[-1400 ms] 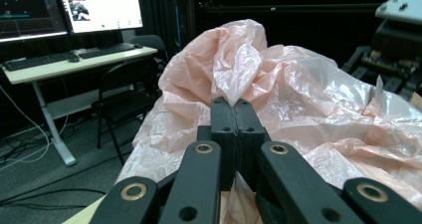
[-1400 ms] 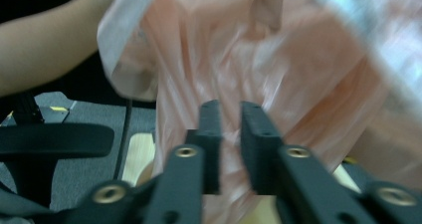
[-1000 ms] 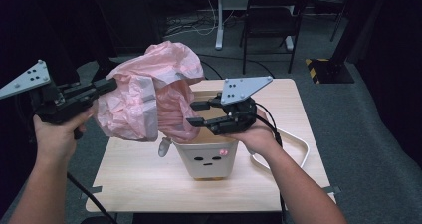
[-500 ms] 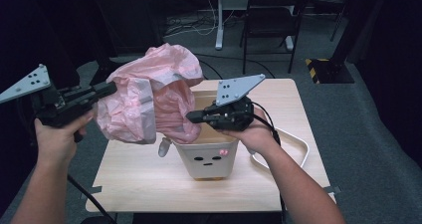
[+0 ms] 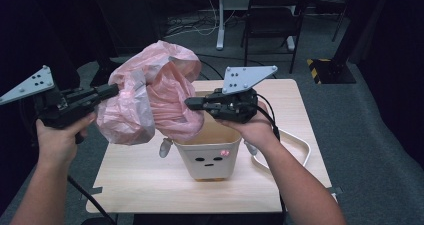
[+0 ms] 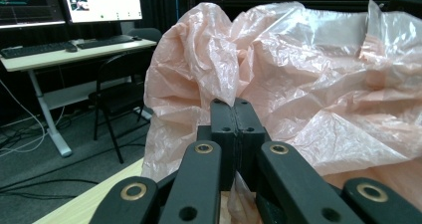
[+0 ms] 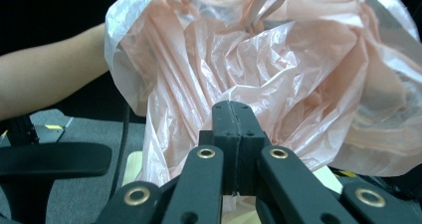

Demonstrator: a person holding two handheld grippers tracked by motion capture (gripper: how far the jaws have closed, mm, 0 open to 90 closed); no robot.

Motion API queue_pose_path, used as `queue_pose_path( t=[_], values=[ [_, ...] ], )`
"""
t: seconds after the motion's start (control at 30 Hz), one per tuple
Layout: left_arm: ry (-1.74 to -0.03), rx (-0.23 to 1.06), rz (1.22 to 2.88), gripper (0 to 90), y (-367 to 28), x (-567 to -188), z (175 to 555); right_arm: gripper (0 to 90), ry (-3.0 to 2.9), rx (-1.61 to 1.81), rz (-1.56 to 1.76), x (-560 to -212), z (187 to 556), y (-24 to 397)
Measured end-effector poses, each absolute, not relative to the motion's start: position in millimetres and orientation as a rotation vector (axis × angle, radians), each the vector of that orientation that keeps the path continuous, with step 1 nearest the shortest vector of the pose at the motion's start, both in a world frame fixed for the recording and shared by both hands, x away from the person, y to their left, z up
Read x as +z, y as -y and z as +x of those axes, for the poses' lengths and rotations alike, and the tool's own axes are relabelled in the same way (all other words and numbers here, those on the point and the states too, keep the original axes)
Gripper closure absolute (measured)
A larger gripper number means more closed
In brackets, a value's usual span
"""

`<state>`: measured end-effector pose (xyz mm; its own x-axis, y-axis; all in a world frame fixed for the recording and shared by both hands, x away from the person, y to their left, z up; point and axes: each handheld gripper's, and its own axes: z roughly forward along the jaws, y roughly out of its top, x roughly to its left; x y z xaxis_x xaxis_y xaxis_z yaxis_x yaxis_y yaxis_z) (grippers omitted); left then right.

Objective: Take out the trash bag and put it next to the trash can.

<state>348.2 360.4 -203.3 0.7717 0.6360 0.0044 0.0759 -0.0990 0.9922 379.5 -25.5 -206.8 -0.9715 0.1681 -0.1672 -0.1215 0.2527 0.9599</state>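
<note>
Pink bag [image 5: 150, 100] held up at centre-left, above the small white bin [image 5: 209, 155] on the table [image 5: 150, 180]. Left tongs [image 5: 107, 91] clamped on its left edge, right tongs [image 5: 192, 103] pinching its right side. Best spread apart, then lowered evenly over the rim.

I see a thin, crinkled, half-clear pink plastic bag [image 5: 150, 97], a smooth cream plastic bin [image 5: 207, 157] and a matt pale wood table [image 5: 150, 180].
</note>
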Motion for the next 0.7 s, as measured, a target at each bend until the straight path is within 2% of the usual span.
queue_pose_path(
  t=[0.7],
  values=[
    [-0.598,0.581,1.576,89.7,-383.0,-184.8,333.1,90.0,-2.272,1.806,-0.024,-187.4,380.2,3.5]
  ],
)
